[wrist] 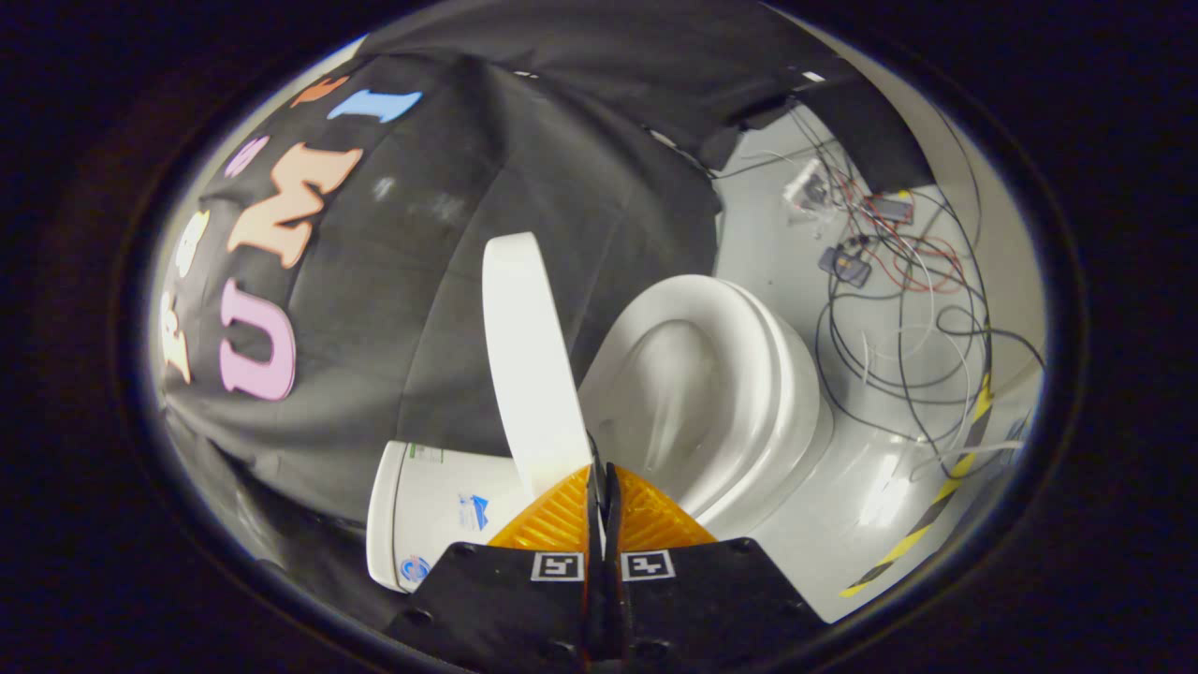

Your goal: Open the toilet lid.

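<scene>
While the toilet lid (529, 360) stands raised beside the open seat (739, 374), your gripper (600, 473) is nearly closed.
Its fingers pinch together just at the lid's near edge; cistern (426, 510) below, cables (898, 309) beyond.

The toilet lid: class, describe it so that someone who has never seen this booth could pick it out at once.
Start at the white toilet bowl on the pale floor. Beside it, towards the black cloth wall, the toilet lid stands raised on edge, just ahead of the hand-held gripper, whose fingers are together. Unlike the rounded bowl and boxy tank, it is a thin flat panel.
</scene>
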Demonstrator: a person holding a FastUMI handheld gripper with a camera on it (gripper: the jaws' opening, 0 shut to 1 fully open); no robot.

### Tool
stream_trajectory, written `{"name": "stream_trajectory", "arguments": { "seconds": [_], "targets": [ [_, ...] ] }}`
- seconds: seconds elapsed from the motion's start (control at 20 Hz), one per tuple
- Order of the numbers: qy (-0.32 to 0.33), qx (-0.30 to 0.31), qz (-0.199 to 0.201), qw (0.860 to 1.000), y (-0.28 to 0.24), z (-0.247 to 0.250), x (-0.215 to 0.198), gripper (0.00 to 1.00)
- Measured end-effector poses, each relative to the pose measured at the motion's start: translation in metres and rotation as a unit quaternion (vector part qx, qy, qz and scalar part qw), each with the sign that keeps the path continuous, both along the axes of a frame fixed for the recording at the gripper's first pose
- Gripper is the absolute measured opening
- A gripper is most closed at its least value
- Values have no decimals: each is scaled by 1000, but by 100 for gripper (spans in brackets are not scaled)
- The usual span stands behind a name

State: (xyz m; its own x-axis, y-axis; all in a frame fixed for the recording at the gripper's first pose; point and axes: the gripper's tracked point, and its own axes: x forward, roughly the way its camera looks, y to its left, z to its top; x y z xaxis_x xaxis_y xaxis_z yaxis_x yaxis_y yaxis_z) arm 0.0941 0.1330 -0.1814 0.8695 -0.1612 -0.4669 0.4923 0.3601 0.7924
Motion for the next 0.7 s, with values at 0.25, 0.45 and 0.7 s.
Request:
{"name": "stream_trajectory", "arguments": {
  "seconds": [0.25, 0.45, 0.7],
  "targets": [
    [-23, -28, 22, 999, 6, 17, 2, 0],
    [-32, -51, 35, 998, 16, 28, 8, 1],
    [-35, -94, 42, 994, 16, 39, 11, 0]
  ]
}}
